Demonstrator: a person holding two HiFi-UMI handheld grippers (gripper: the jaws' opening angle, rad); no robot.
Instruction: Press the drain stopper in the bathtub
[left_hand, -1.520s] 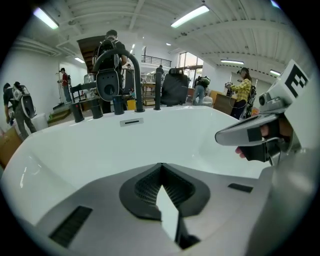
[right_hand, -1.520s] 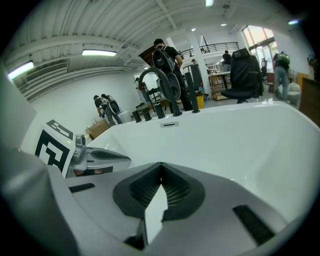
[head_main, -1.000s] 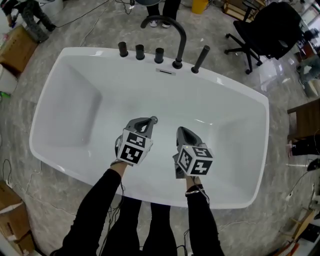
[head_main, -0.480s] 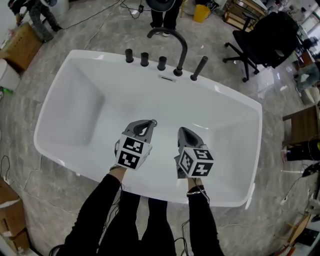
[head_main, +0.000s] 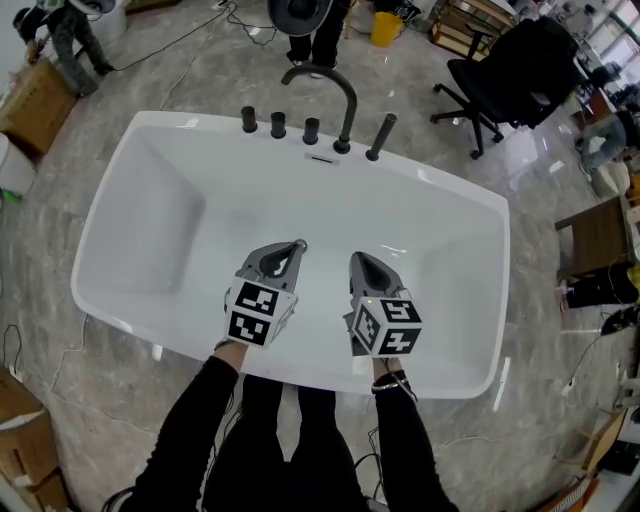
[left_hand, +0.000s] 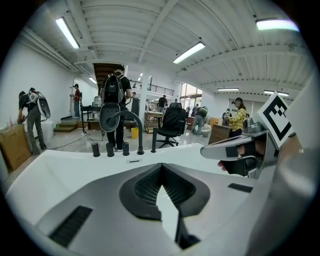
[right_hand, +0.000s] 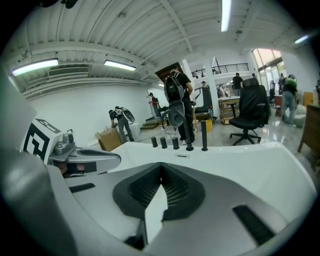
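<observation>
So left gripper (head_main: 297, 247) and right gripper (head_main: 357, 259) hover side by side over the bathtub (head_main: 140, 125). Jaws pressed together on both.

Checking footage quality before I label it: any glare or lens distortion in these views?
Head view: wide-angle bowing of the bathtub rim, faint glare streaks inside. Both gripper views: heavy fisheye, black corners, ceiling lights blown out.
</observation>
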